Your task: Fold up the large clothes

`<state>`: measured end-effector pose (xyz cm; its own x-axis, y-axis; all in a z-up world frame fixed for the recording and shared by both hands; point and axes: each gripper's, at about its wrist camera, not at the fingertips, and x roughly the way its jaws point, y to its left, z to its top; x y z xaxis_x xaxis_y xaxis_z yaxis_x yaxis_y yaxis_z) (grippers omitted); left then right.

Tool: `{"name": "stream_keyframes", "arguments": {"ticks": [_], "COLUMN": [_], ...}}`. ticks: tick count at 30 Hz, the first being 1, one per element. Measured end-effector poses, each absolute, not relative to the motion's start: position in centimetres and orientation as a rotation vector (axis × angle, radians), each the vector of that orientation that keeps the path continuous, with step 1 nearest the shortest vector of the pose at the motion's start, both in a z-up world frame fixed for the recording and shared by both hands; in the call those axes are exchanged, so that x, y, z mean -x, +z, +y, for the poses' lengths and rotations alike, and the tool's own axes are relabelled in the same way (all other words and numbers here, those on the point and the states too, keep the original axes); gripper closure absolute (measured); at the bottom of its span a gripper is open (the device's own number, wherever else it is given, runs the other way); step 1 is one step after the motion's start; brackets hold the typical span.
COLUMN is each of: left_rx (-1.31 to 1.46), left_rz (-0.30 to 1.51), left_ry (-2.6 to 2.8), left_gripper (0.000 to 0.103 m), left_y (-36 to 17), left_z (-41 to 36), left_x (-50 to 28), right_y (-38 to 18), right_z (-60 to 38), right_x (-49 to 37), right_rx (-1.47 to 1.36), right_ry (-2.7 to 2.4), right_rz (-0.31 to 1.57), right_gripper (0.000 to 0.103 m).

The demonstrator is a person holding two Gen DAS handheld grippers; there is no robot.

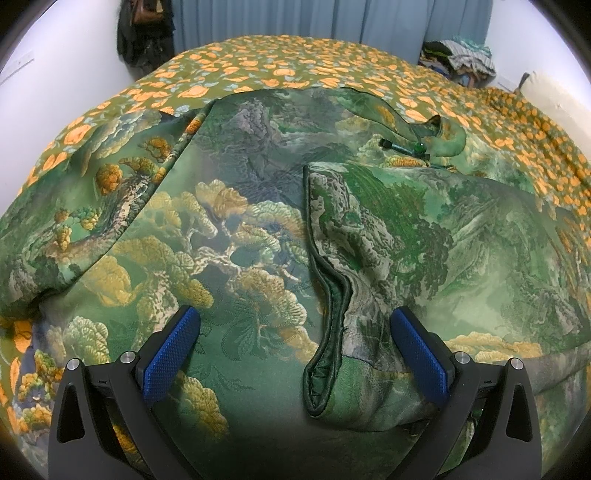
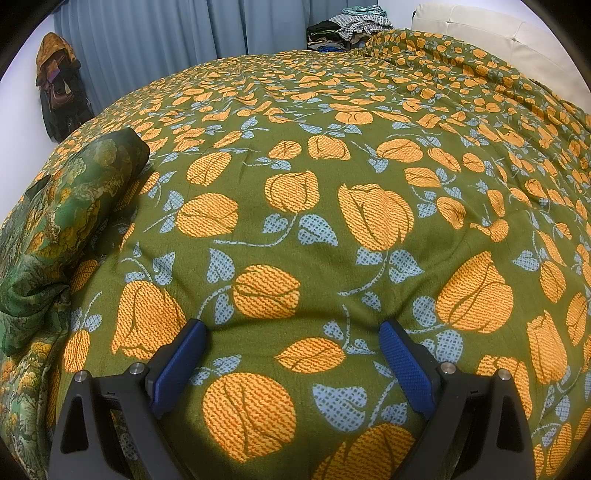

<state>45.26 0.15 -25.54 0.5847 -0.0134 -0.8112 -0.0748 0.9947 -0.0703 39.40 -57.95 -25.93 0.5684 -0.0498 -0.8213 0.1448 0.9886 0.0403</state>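
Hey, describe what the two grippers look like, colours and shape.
Both look alike. The left hand-held gripper has two blue fingers with knurled, diamond-textured pads, set on black angular arms with triangular cut-outs and round silver bolts. The right hand-held gripper matches. No cables, markings or sleeves show.

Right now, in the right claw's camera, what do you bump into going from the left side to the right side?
Green patterned garment → bare flowered bedspread in the middle → cream cushion at the far right. The right claw hangs open over the bedspread.
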Motion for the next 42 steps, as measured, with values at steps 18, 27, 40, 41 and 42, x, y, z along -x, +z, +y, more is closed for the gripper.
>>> {"name": "stream_keyframes", "arguments": {"ticks": [18, 27, 40, 41, 42], "left_rx": [0.192, 0.438, 1.131, 1.165, 1.186], "left_rz": [1.022, 0.959, 0.690, 0.666, 0.646], "left_ry": [-0.106, 0.049, 0.422, 0.435, 0.448], "left_gripper": [0.001, 0.001, 0.001, 0.001, 0.001], "left_y": [-21.2, -18.8, -25.9, -26.1, -26.1], "left_z": [3.0, 18.7, 42.6, 43.3, 43.5], "left_x": [-40.6, -35.2, -30.2, -30.2, -30.2], "right_y": [-26.1, -25.7, -9.7, -9.3, -8.8], "right_z": [-58.0, -58.1, -45.5, -44.0, -42.1], "right_x": [-39.7, -39.9, -28.8, -28.2, -27.2], "right_rx": [-0.105, -0.117, -0.090, -0.093, -0.097], "right_ry": [-0.119, -0.099, 0.128, 0.159, 0.203], "right_rz": [0.961, 0.977, 0.703, 0.698, 0.690], "right_gripper": [0.007, 0.004, 0.001, 0.001, 0.001]}}
